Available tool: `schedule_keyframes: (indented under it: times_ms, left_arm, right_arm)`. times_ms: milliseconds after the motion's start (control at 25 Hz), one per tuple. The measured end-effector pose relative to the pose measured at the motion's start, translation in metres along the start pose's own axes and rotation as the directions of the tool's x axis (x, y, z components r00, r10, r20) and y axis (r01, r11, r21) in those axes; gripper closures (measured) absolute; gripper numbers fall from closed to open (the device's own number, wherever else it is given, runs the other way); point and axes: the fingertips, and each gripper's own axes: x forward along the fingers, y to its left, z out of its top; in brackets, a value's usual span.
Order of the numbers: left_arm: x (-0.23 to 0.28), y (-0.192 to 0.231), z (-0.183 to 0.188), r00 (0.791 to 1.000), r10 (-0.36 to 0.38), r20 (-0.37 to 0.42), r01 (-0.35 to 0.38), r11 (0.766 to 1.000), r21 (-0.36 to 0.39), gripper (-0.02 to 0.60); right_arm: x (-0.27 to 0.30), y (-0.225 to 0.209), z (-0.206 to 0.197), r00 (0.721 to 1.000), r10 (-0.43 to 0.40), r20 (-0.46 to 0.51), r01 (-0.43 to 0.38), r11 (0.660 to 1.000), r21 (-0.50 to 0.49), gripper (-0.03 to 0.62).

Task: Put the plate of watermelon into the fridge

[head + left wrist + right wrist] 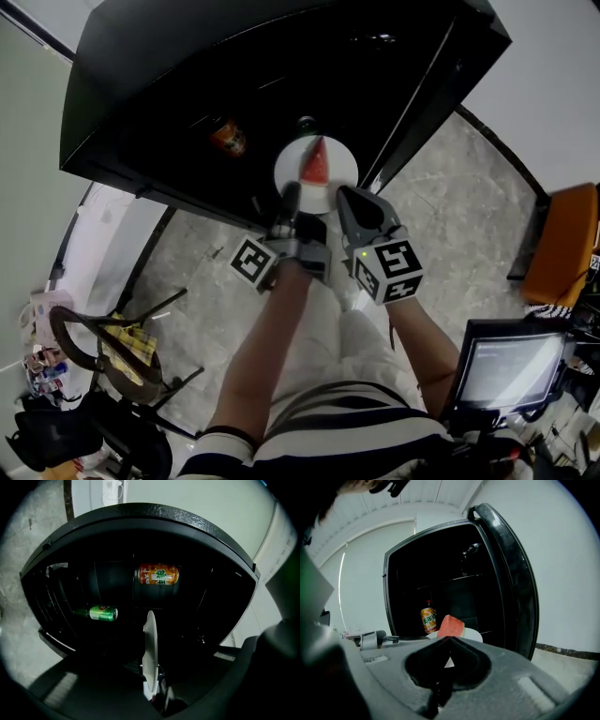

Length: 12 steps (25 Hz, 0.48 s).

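Carrying step, almost done. Pinching the near rim of the plate (292,171) tight with the left claw (289,199) and the right claw (350,199), side by side. Holding it, watermelon (318,163) on top, right at the mouth of the open fridge (141,84), seemingly not yet on a shelf. Next: push in slowly, keep flat, miss the orange bottle (228,137), set down, then let go.

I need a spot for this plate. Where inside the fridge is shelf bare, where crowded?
Bare room appears between the orange can and the open door, just ahead of the plate. Crowded beside that can; the green can sits apart.
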Motion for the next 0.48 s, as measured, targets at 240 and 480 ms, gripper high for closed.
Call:
schedule_keyframes:
  times_ms: [240,480]
  left_arm:
    - [0.018,0.005,-0.002,1.0,-0.026,0.016,0.027,1.0,-0.014,0.546]
    - [0.036,0.011,0.005,0.999,-0.022,0.044,0.023,1.0,-0.012,0.546]
  right_arm:
    - [0.011,-0.006,-0.002,1.0,-0.005,0.018,0.005,1.0,0.0,0.595]
    - [0.024,-0.015,-0.003,1.0,-0.009,0.019,0.009,1.0,-0.003,0.595]
